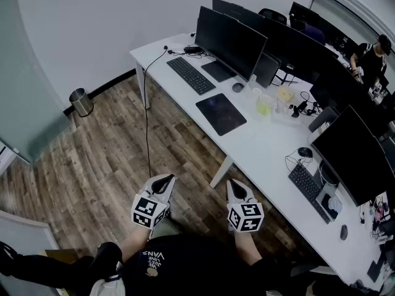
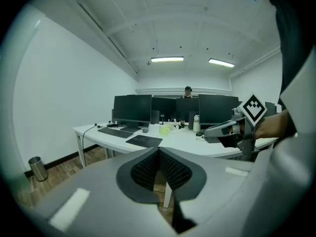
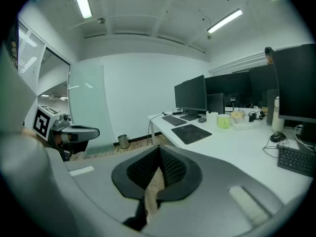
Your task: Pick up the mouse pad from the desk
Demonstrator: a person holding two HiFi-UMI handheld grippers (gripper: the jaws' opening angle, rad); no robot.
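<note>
1. Looking steeply down in the head view, a person stands on a brown wood-plank floor (image 1: 105, 165). A long white counter (image 1: 265, 150) runs beside them from 12 o'clock down to 4 o'clock.
2. The left hand-held gripper (image 1: 163, 180) is white with a black tip and carries a cube of square markers. It sits near 6 o'clock in the frame, with its jaws pressed fully together and nothing between them.
3. The right hand-held gripper (image 1: 237, 190), of the same build, sits at 3 o'clock from the left one. It too is closed tight and empty.
4. Both point toward 12 o'clock and hang over the floor. The right one is near the counter's edge and touches nothing.
5. A dark rectangular mouse pad (image 1: 221, 113) lies flat on the counter by its front edge. It is at about 12 to 1 o'clock from the grippers and well apart from both.
6. A black keyboard (image 1: 191, 74) lies at 11 o'clock from the mouse pad.
7. A small grey mouse (image 1: 237, 87) sits at 1 o'clock from the pad, and a yellow-green cup (image 1: 264, 106) stands at 3 o'clock.
8. A wide black monitor (image 1: 229, 41) stands behind the keyboard.
9. A round metal waste bin (image 1: 81, 102) stands on the floor at 9 o'clock in the frame, against the white wall.
</note>
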